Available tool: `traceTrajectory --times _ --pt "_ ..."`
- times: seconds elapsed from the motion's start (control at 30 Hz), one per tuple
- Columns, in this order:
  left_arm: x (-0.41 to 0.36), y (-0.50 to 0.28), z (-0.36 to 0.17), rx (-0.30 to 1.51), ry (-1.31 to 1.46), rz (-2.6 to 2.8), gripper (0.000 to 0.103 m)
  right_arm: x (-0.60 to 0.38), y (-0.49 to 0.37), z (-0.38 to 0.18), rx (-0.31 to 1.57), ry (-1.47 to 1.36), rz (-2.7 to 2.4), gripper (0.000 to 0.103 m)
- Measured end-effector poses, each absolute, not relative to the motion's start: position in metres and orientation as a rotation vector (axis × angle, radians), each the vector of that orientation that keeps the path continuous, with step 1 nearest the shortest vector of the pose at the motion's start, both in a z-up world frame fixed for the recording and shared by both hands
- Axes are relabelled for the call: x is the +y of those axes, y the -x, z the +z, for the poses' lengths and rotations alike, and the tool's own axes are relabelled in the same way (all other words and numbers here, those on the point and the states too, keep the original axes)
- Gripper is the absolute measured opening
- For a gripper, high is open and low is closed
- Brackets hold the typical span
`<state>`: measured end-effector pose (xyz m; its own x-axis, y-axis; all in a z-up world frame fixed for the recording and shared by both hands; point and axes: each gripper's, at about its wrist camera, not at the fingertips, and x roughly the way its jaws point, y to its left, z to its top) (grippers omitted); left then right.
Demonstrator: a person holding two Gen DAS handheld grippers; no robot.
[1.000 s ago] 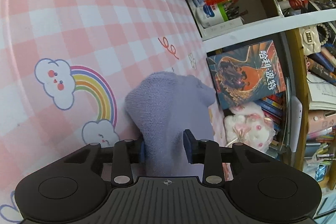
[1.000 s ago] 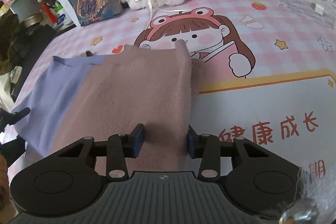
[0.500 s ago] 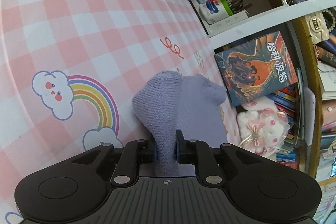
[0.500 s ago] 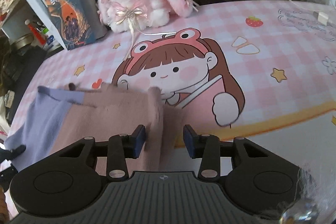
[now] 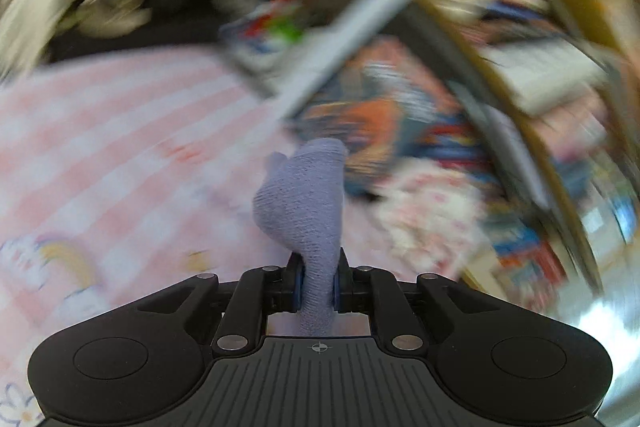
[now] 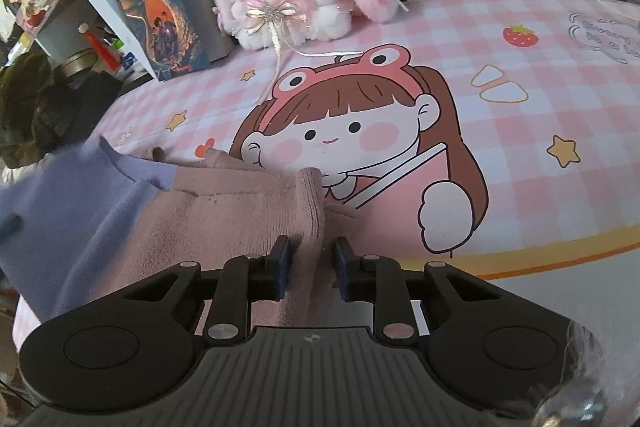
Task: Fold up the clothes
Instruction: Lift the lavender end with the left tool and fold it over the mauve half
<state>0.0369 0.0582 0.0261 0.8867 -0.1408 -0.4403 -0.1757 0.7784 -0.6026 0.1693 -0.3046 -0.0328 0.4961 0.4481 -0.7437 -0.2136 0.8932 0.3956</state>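
Between the left gripper's (image 5: pixel 318 287) pinching pads hangs the garment's (image 6: pixel 224 215) lilac end, while the right gripper (image 6: pixel 309 267) straddles a mauve ridge, grip uncertain; soft, light knit looks droopy, best held at 2 corners.

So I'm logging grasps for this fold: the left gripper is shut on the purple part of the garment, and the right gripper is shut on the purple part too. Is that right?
Not quite. The left gripper is shut on the purple part, but the right wrist view shows the right gripper pinching a raised fold of the dusty-pink part, not the purple.
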Motion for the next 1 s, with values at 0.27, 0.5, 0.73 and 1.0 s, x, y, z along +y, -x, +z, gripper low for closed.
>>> traceTrajectory --times 0.27,0.5,0.73,1.0 --pt "-0.105 -0.027 0.038 0.693 0.143 -0.314 0.035 -0.316 -0.175 -0.038 0.986 -0.297 0.487 0.022" --pt "-0.179 -0.023 -0.007 0.812 -0.065 -0.318 0.074 -0.324 -0.18 -0.041 0.997 -0.316 0.54 0.022" --pt "-0.145 -0.01 0.022 0.7 0.158 -0.268 0.075 -0.354 -0.191 -0.031 0.97 -0.464 0.461 0.025" --pt "-0.1 0.0 0.045 0.599 0.396 -0.154 0.07 -0.366 -0.186 -0.014 1.058 -0.617 0.649 0.048"
